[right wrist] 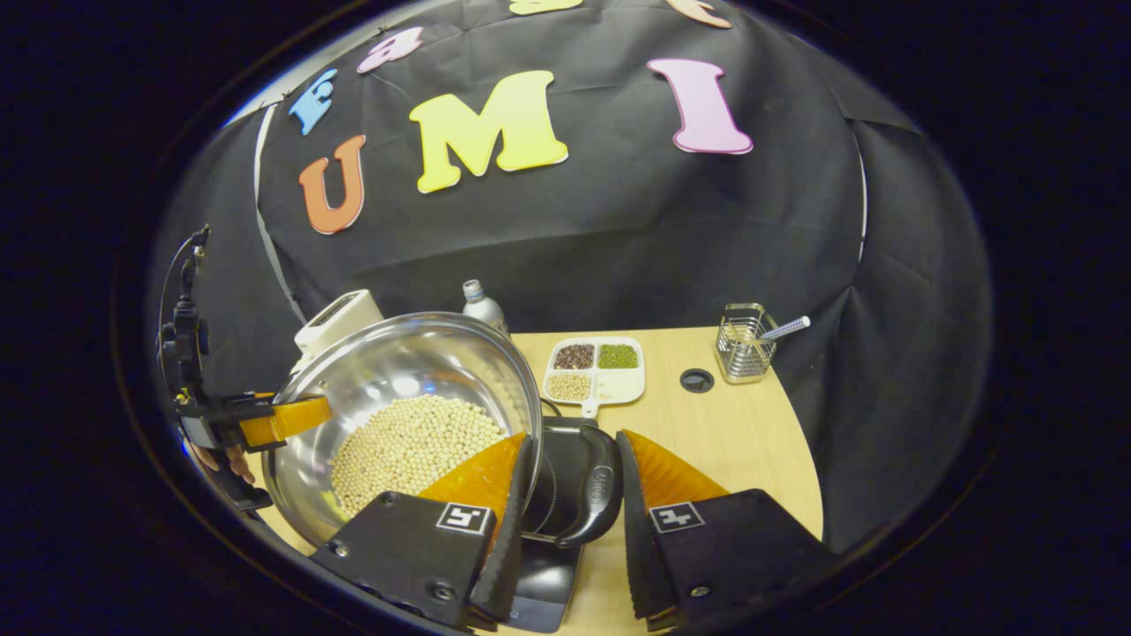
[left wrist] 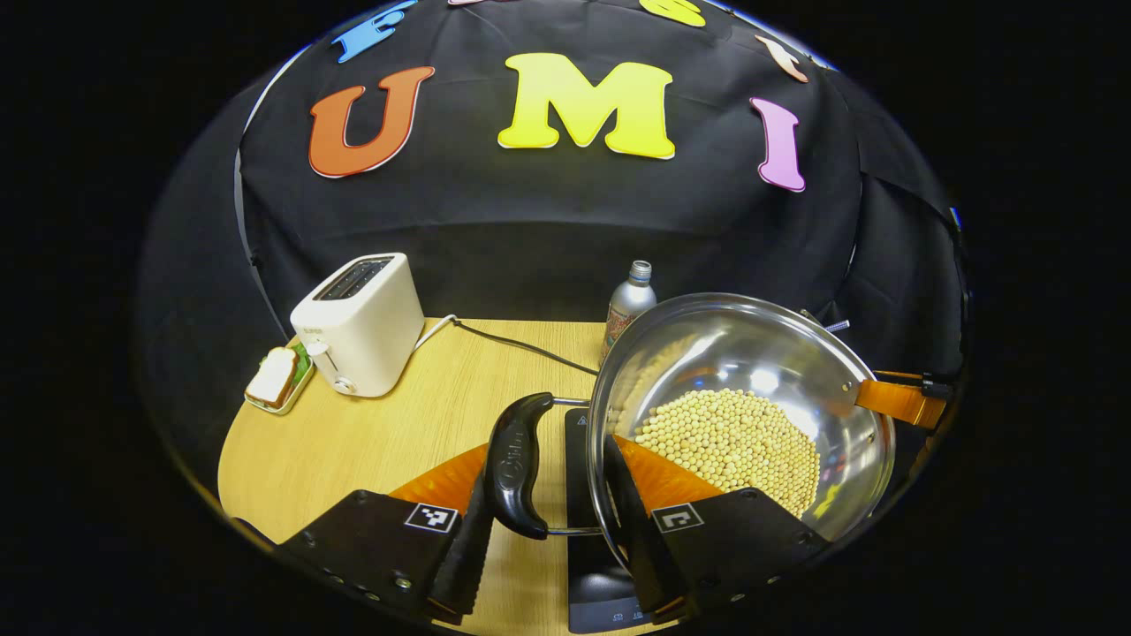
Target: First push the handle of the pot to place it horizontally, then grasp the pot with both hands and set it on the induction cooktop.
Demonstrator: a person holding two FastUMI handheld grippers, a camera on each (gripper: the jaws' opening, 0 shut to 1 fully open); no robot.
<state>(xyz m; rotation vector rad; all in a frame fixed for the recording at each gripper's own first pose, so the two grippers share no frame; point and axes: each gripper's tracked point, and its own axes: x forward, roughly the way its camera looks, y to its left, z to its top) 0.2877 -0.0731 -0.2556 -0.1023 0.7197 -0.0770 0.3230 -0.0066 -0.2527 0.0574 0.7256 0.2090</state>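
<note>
A steel pot [left wrist: 751, 344] holding pale soybeans [left wrist: 733, 442] hangs between both grippers, over the black induction cooktop [left wrist: 592, 583]. My left gripper [left wrist: 548, 459] is shut on one black side handle [left wrist: 517, 464], one finger outside the handle and the other inside the pot's rim. The other gripper's finger [left wrist: 897, 402] shows at the far rim. In the right gripper view, my right gripper [right wrist: 574, 442] is shut the same way on the opposite handle [right wrist: 596, 495] of the pot [right wrist: 398, 362], above the cooktop [right wrist: 543, 583]. The left gripper [right wrist: 274, 420] and a hand [right wrist: 225, 459] show across the pot.
A white toaster [left wrist: 358, 322] with its cable [left wrist: 521, 344] and a sandwich on a small plate [left wrist: 278, 378] stand at the table's far left. A metal bottle [left wrist: 629, 305] is behind the pot. A divided tray of beans [right wrist: 594, 371] and a wire basket [right wrist: 744, 353] sit far right.
</note>
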